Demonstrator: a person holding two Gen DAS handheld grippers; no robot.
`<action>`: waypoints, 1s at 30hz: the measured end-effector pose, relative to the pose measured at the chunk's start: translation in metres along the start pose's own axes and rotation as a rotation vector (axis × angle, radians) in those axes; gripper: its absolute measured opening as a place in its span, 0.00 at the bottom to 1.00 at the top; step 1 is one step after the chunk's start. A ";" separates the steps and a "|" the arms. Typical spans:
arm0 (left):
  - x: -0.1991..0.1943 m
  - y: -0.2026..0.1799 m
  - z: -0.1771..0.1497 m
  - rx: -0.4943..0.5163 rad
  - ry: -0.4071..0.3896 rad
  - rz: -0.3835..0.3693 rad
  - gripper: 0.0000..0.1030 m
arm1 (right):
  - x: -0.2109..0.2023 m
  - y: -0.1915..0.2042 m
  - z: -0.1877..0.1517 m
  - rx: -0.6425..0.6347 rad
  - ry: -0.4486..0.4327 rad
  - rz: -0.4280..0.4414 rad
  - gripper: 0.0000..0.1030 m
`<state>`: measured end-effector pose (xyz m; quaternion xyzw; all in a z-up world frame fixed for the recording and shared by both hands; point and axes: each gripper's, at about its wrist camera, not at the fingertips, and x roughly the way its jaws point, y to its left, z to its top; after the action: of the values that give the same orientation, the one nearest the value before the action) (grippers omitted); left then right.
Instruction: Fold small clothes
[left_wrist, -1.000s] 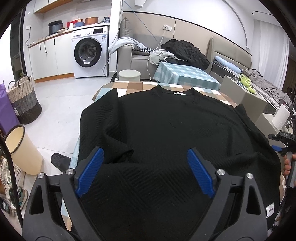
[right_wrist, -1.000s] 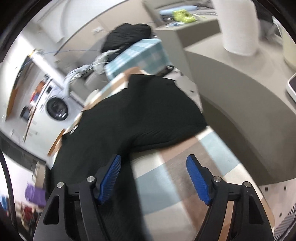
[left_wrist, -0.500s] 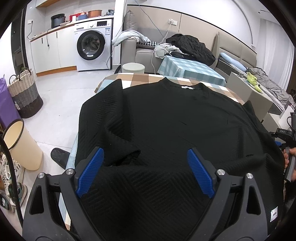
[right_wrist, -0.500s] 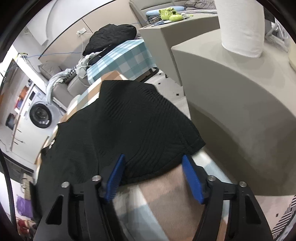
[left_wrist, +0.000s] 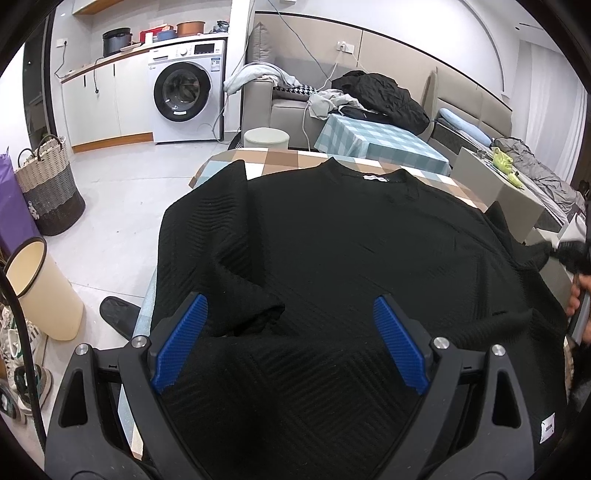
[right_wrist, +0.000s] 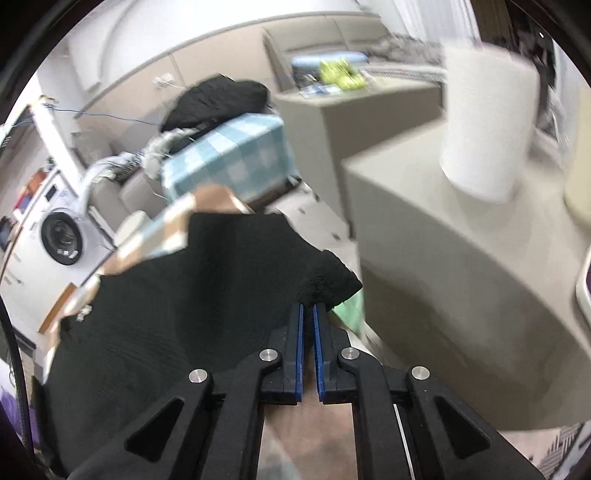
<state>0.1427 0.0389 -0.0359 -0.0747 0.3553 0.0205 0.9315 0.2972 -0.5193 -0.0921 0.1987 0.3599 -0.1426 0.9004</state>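
Observation:
A black knit sweater (left_wrist: 332, 240) lies spread front-down on the checkered table (left_wrist: 280, 162), collar at the far end. Its left sleeve is folded in over the body. My left gripper (left_wrist: 290, 332) hovers open over the lower half of the sweater, pads not pressing on the cloth. In the right wrist view my right gripper (right_wrist: 308, 308) is shut on the cuff edge of the sweater's (right_wrist: 203, 288) right sleeve, which is raised off the table. The left wrist view shows that raised sleeve tip (left_wrist: 532, 254) next to the blurred right gripper (left_wrist: 574, 254) and a person's hand (left_wrist: 576, 295).
A grey cabinet (right_wrist: 443, 258) with a white paper roll (right_wrist: 484, 122) stands close on the right. On the left floor are a cream bin (left_wrist: 40, 291), a slipper (left_wrist: 118, 314) and a woven basket (left_wrist: 48, 192). A blue-checked table (left_wrist: 376, 140) stands beyond.
My right gripper went from wide open to shut on the sleeve's cuff and lifted it, with the view swinging. The left gripper eased slightly down over the sweater, then stayed still.

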 end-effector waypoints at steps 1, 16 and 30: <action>-0.002 0.001 -0.001 -0.003 -0.002 0.000 0.88 | -0.006 0.011 0.003 -0.019 -0.024 0.037 0.05; -0.012 0.010 -0.007 -0.035 -0.019 0.006 0.88 | -0.031 0.166 -0.086 -0.581 0.216 0.493 0.38; -0.026 0.088 -0.025 -0.305 0.016 0.048 0.84 | -0.023 0.126 -0.100 -0.433 0.301 0.354 0.40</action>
<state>0.0984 0.1221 -0.0479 -0.2068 0.3569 0.0958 0.9059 0.2725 -0.3598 -0.1095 0.0810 0.4708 0.1273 0.8693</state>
